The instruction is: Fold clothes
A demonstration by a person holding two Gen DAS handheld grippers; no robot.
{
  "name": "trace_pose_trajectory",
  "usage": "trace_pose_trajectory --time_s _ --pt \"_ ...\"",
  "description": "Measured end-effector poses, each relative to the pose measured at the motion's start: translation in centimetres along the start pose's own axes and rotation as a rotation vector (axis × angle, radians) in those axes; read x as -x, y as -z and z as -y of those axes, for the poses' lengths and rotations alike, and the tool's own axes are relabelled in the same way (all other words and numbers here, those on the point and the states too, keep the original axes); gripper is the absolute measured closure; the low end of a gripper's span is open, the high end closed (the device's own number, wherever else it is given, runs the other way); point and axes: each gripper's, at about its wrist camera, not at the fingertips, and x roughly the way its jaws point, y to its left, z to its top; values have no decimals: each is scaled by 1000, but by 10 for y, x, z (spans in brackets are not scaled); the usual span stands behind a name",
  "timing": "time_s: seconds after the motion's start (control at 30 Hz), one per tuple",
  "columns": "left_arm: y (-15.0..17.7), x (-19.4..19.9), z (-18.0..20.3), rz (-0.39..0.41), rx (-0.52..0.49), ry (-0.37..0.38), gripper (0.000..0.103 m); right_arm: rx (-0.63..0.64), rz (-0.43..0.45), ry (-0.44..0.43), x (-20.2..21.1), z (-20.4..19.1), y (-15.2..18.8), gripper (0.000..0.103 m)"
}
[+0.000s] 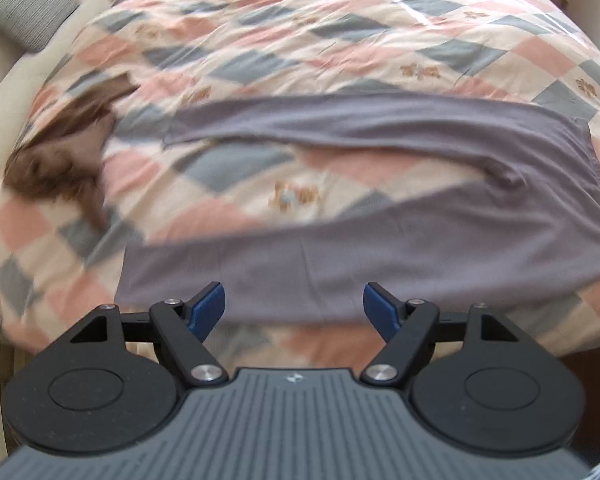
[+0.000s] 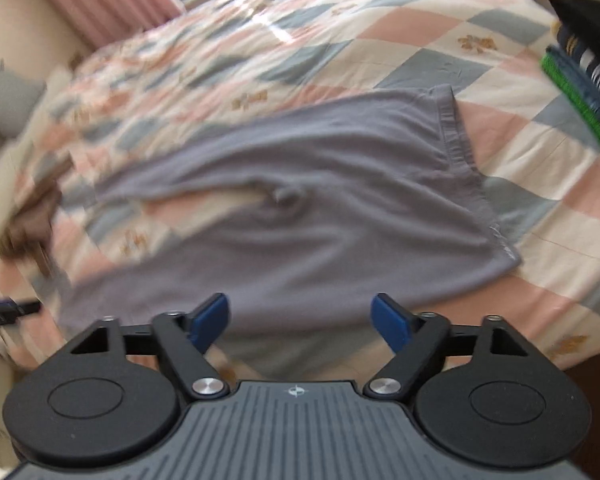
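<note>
Brown cloth [image 1: 60, 160] lies crumpled at the left of the checked quilt [image 1: 340, 32], well apart from the grey trousers [image 1: 380, 256] spread with legs pointing left and waistband [image 2: 456, 132] at right. Soft, light and limp, the trousers should pinch best at hem and waistband edges. Left gripper [image 1: 294, 308] and right gripper [image 2: 302, 318] both gape wide, holding nothing.

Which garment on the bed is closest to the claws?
The grey-purple trousers, spread flat right beyond both open claws; the brown garment lies crumpled far off to the left.
</note>
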Motion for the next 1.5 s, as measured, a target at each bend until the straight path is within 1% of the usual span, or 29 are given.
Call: trace_pose_trajectory --time_s 0.07,0.13,0.17,0.23,0.27,0.33,0.4,0.43,0.5,0.53,0.57,0.6,0.7,0.77,0.83,0.87,0.97,1.03,1.1,1.17,1.2,1.23,1.27,1.3,1.33,1.37,1.43,1.5 --pt "-22 -25 -3 10 -48 2 29 -47 37 -28 -10 11 -19 27" --pt "-49 -56 -6 3 -93 41 29 -67 81 -45 -24 18 -39 27" --pt "-62 -72 -8 -1 -115 60 29 -66 86 -53 -34 21 -50 27" --pt "-90 -103 -11 -3 -161 104 29 -26 66 -44 -60 24 -74 27" --pt "-105 -120 -14 10 -187 139 29 -2 54 -39 -74 24 -86 27" --pt "-135 -154 -18 33 -243 206 30 87 21 -20 -108 23 -115 27" --pt "-166 -191 -20 49 -319 256 34 159 3 -16 -138 23 -142 27" --pt "-179 -208 -21 60 -356 272 35 180 -1 -26 -153 26 -157 29" --pt "-204 -239 -25 76 -415 295 43 221 -18 -42 -181 30 -186 34" --pt "-216 -254 -28 82 -441 306 45 251 -31 -41 -194 32 -199 36" --pt "-227 -268 -30 84 -466 318 50 283 -43 -39 -207 33 -211 37" --pt "-236 -281 -31 80 -487 334 52 325 -58 -35 -219 33 -221 38" --pt "-262 -318 -35 63 -552 384 52 451 -117 -35 -250 33 -247 39" --pt "-275 -341 -38 34 -601 420 52 511 -153 -34 -268 32 -261 39" --pt "-283 -361 -42 -5 -623 458 46 537 -190 -25 -284 32 -273 39" --pt "-287 -369 -44 -25 -626 477 41 549 -211 -22 -292 32 -278 39" --pt "-293 -384 -48 -50 -639 508 40 610 -289 -22 -313 30 -287 39" --pt "-293 -389 -46 -67 -665 525 41 644 -340 -26 -324 30 -291 39" --pt "-292 -393 -44 -86 -697 540 49 658 -381 -36 -330 32 -292 40" --pt "-288 -398 -41 -109 -739 548 53 673 -397 -33 -333 34 -293 44" --pt "-286 -400 -40 -117 -764 544 58 676 -402 -37 -333 35 -293 49" --pt "-283 -402 -39 -121 -780 536 62 679 -399 -36 -333 36 -293 63" --pt "-282 -404 -38 -123 -784 529 73 674 -399 -30 -334 37 -293 71" --pt "-280 -405 -37 -124 -788 522 87 670 -398 -26 -334 38 -293 89" --pt "-279 -405 -36 -121 -792 512 95 671 -395 -29 -333 39 -292 102" --pt "-277 -402 -35 -111 -795 496 102 675 -389 -30 -331 39 -292 102" --pt "-269 -390 -33 -66 -813 451 102 710 -332 -12 -319 33 -287 103" --pt "-256 -370 -36 -11 -804 403 102 741 -258 10 -300 28 -276 103"
